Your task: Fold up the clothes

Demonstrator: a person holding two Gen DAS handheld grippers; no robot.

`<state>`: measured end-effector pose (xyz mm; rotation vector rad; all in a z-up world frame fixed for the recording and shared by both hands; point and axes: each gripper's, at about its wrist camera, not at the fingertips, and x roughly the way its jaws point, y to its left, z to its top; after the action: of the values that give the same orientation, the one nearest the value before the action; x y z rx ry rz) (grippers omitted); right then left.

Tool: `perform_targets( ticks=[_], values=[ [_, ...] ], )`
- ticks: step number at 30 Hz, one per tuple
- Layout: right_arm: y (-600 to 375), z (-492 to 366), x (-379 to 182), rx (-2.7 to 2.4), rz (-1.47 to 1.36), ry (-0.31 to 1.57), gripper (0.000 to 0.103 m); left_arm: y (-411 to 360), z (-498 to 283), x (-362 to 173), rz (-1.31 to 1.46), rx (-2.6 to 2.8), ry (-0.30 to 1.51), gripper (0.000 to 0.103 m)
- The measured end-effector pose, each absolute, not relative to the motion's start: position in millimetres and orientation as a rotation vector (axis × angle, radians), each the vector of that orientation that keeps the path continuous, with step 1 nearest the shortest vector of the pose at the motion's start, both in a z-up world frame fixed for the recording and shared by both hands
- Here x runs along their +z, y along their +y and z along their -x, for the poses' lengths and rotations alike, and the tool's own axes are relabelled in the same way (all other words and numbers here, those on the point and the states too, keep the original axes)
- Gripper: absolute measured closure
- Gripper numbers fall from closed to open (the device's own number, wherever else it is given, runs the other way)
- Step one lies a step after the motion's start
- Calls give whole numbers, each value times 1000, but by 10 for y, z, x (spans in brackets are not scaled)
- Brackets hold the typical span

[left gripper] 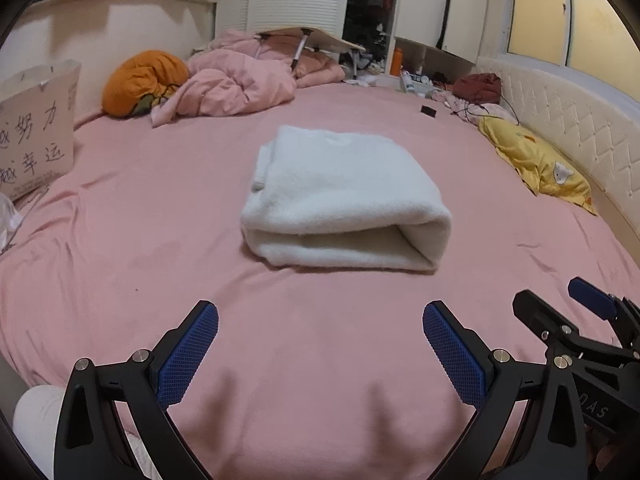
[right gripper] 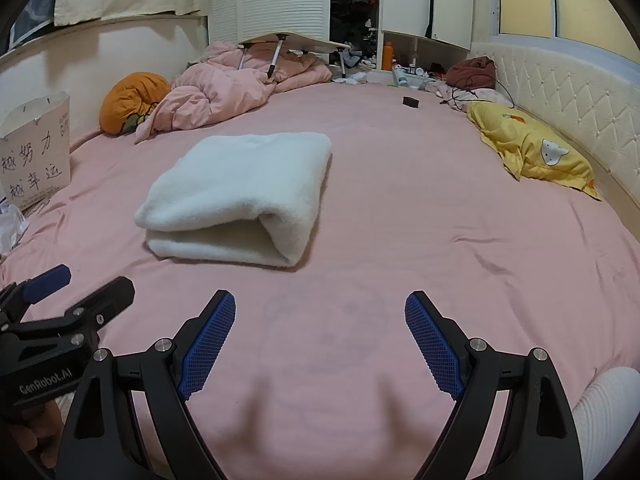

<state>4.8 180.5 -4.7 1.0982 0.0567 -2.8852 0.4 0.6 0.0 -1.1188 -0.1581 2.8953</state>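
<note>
From the left wrist view, the left gripper (left gripper: 320, 344) hangs over the near part of the bed (left gripper: 120, 240), its jaws spread wide and holding nothing. Ahead of it, near the middle of the pink sheet, lies the folded white fleece garment (left gripper: 344, 196), doubled over with its rounded fold toward the right and its open edges facing the near side. The right gripper (left gripper: 560, 300) pokes in at the lower right, close beside the left one; its jaws look parted and empty. At the far left corner of the bed sit a crumpled pink duvet (left gripper: 236, 80) and an orange cushion (left gripper: 140, 80). A white paper bag (left gripper: 38, 128) with handwritten characters stands at the left edge, and a yellow pillow (left gripper: 536, 164) lies along the right edge by the quilted headboard (left gripper: 568, 120).

From the right wrist view, the right gripper (right gripper: 320, 328) hovers above bare sheet, jaws wide apart and empty. The garment (right gripper: 240, 188) lies ahead and to the left, well apart from both grippers. The left gripper (right gripper: 80, 284) shows at the lower left.
</note>
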Motion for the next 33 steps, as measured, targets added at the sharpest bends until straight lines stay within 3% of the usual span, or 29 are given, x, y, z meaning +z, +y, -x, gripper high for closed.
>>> perform_targets(
  ticks=[5,9,12,21,24,25,26,28,30,33],
  values=[
    [1755,152,-29,-2811,-1100,109,16,-45,-55,12,1088,2947,-205,0],
    [1634,511,-9,-2688,-1116,169,16,-424,70,-74,1190,2953,-482,0],
    [1280,786,-8,-2584,-1108,371,16,-749,123,-222,1265,2953,-707,0],
    [131,1314,-526,-2297,-1020,1061,16,-1302,-2,-266,1120,3151,-971,0],
    [60,1423,-504,-2299,-990,1067,18,-1372,67,-333,1145,3095,-1013,0],
    [88,1506,-458,-2304,-1012,1002,25,-1346,105,-344,1155,3085,-1006,0],
    [145,1590,-436,-2301,-1059,931,48,-1347,134,-352,1159,3077,-997,0],
    [246,1751,-394,-2292,-1140,800,56,-1282,122,-346,1153,3076,-989,0],
    [255,1832,-347,-2293,-1146,756,73,-1275,135,-364,1155,3065,-994,0],
    [513,1928,-4,-2372,-1147,484,86,-1276,147,-378,1163,3056,-998,0]
  ],
)
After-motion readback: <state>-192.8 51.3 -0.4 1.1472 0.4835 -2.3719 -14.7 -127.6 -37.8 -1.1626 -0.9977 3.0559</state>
